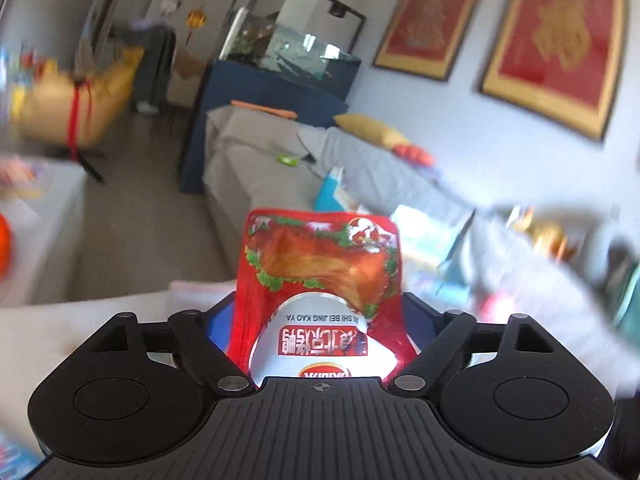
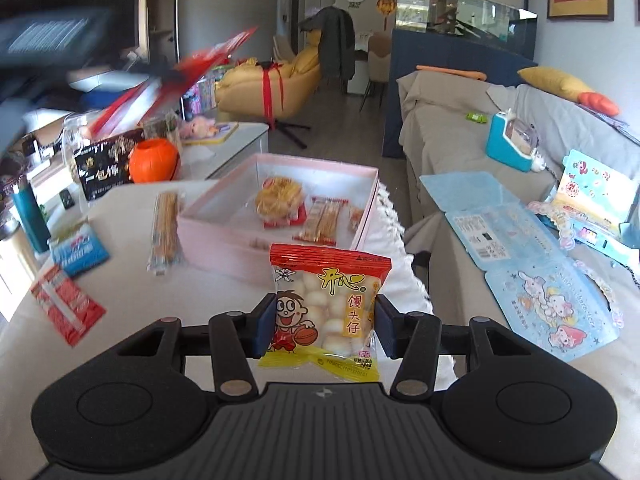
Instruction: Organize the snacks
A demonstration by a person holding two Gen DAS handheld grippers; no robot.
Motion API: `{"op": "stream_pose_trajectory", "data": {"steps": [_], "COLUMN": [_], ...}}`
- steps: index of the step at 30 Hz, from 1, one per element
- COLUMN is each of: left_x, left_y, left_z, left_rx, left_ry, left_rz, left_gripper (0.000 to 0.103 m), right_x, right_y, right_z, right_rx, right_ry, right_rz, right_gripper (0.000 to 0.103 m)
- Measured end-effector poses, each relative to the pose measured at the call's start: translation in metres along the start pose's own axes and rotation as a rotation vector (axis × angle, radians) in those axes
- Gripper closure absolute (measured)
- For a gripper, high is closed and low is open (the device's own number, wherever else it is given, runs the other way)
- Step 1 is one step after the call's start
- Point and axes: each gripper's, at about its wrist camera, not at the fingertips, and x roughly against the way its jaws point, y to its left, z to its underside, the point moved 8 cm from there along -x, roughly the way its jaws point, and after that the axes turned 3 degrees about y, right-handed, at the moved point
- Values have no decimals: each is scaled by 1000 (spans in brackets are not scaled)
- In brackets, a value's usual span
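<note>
Fingers point(image 2: 265, 330) pinch bun packet point(image 2: 326, 312) near snack-filled pink box point(image 2: 224, 224).

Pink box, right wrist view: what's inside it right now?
Inside the pink box: a round pastry pack and a striped biscuit pack; something small lies at the right wall, unclear. The near wall and the held bun snack bag cover the front floor.

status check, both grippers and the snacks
Left gripper holds red roast-duck packet, grip unclear. Right gripper shut on yellow-red bun-snack bag. Pink open box ahead, path clear.
</note>
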Motion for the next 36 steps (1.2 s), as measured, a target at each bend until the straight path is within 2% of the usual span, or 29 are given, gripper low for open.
{"op": "stream_pose_trajectory", "data": {"steps": [3,4,7,10,13,15,17,18,19,21,22,24,27,33,36], "left_x": [-16,-16,-10,13,38,54,71,82,93,112,121,137,156,186,192], "left_y": [19,24,45,69,94,111,127,136,145,160,167,177,185,210,214], "left_z": [-9,-5,16,44,70,86,104,113,123,144,156,175,193,202,200], "left_rx": [-16,-15,55,95,138,183,211,216,220,255,290,354,394,491,533], "left_ry": [-40,-40,-17,-11,-20,-13,15,28,42,78,97,113,113,20,-15], "left_rz": [-53,-47,-5,-35,-72,-118,-207,-257,-306,-371,-374,-358,-391,-435,-424], "left_gripper": [20,20,21,21,21,21,21,22,22,22,23,26,29,29,30], "right_x": [-9,-12,-24,-37,-46,-52,-61,-68,-75,-85,-88,-93,-104,-119,-118], "right_y": [-3,-4,-6,-4,3,8,12,13,14,20,26,45,77,155,196], "right_z": [-7,-8,-8,-15,-43,-76,-113,-128,-139,-149,-147,-133,-110,-84,-59], "right_rx": [-12,-11,-5,-7,-17,-39,-54,-52,-55,-44,-38,-23,21,133,157], "right_ry": [9,13,29,32,-7,-41,-59,-54,-53,-49,-33,3,72,175,228], "right_rz": [10,16,26,15,-26,-76,-131,-126,-97,-45,-48,-108,-185,-297,-409], "right_gripper": [53,53,53,53,53,52,46,36,33,33,33,33,33,33,33]}}
